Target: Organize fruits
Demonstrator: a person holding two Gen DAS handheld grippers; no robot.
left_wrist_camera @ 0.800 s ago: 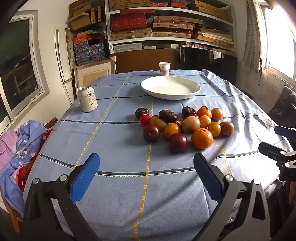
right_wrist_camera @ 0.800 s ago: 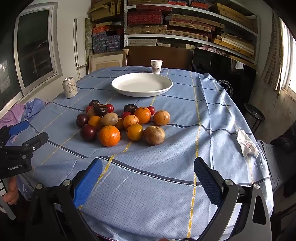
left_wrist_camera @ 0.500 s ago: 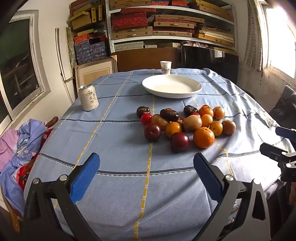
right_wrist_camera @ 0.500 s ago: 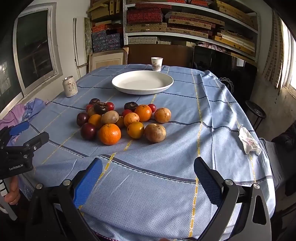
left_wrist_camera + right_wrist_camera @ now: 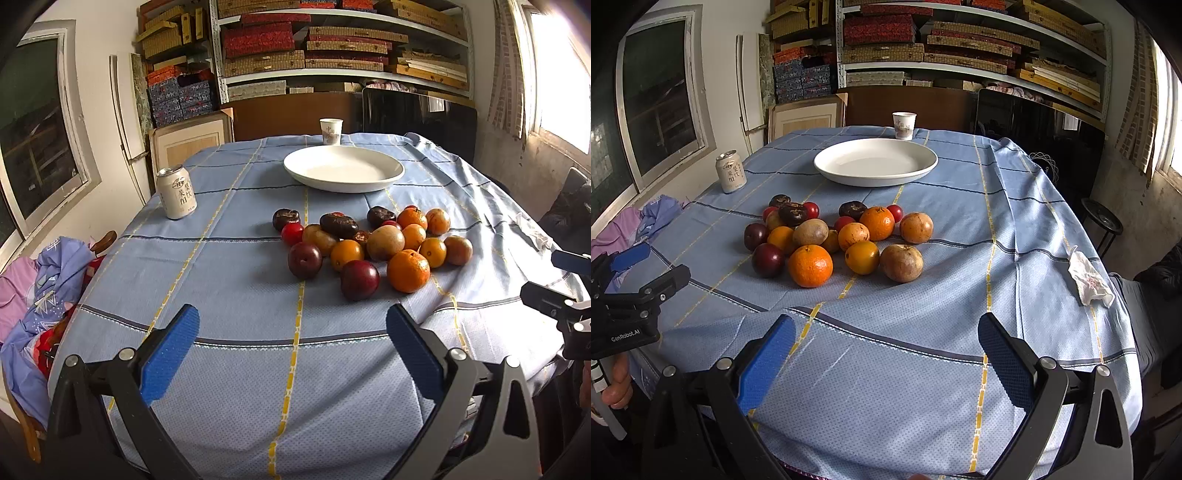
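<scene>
While both the left gripper (image 5: 291, 332) and right gripper (image 5: 886, 341) hang spread wide and empty, we should take the nearest orange (image 5: 810, 265) from the fruit pile (image 5: 369, 243) first, squeezing gently, then carry it to the white plate (image 5: 827, 168).

The fruits (image 5: 373, 243) lay in a loose heap on the blue cloth, short of the white plate (image 5: 343, 168), which stood bare. Oranges and smaller tangerines sat among dark red plums, small red ones, brownish round ones and wrinkled near-black pieces, possibly overripe. The largest orange (image 5: 810, 266) rested at the near edge, beside a plum (image 5: 768, 260).
</scene>
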